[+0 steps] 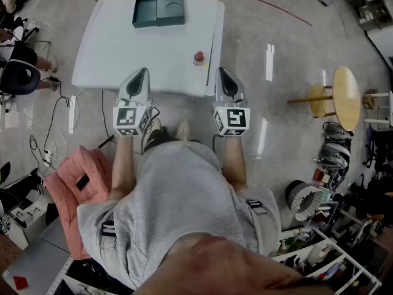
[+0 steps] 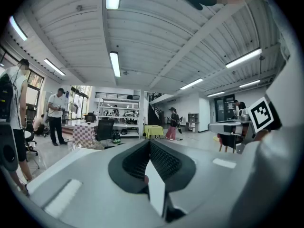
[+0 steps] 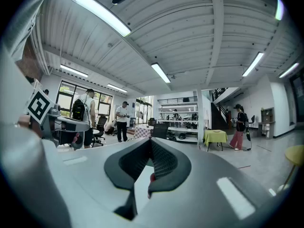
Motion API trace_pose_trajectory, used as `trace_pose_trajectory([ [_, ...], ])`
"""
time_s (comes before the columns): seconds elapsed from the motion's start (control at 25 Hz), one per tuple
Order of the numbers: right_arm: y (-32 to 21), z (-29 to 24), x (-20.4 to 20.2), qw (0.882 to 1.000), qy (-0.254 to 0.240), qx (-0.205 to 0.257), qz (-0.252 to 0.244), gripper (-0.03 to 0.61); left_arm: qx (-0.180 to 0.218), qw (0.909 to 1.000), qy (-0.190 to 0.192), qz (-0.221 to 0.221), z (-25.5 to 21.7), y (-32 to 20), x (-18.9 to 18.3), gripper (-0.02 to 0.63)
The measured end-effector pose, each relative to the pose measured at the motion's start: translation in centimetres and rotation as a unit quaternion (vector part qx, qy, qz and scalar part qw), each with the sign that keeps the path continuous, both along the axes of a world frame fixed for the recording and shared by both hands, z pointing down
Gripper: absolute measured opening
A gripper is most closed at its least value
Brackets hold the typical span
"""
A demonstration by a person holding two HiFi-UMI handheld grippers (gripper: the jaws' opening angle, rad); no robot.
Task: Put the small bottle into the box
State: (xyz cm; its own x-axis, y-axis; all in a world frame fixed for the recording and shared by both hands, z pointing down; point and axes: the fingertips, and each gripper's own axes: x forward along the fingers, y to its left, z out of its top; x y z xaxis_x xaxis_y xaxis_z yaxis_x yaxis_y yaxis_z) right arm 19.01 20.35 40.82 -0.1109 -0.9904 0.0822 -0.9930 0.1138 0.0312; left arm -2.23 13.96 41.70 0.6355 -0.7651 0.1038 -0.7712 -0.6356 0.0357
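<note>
Left gripper (image 1: 139,74) and right gripper (image 1: 222,74) both have their jaws pressed together with nothing between them, and they overlap the table's (image 1: 110,48) near edge. The bottle (image 1: 198,57) stands close to the table's right edge. The box (image 1: 158,6) sits at the far edge, with wide tabletop between them.

A smooth, matt white counter (image 1: 116,48) carries a matt dark-teal box (image 1: 158,6) at 12 o'clock, over a glossy, light-streaked floor (image 1: 270,115). A wooden stool (image 1: 346,97) stands at 3 o'clock, pink cloth (image 1: 77,186) at 8 o'clock.
</note>
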Motion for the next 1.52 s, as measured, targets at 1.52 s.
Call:
trace_pose_trajectory([
  [1.52, -11.1, 17.6, 0.8, 0.984, -0.002, -0.171, -0.045, 0.005, -0.111, 0.9921, -0.059, 0.0, 14.3, -8.5, 4.1, 0.011],
])
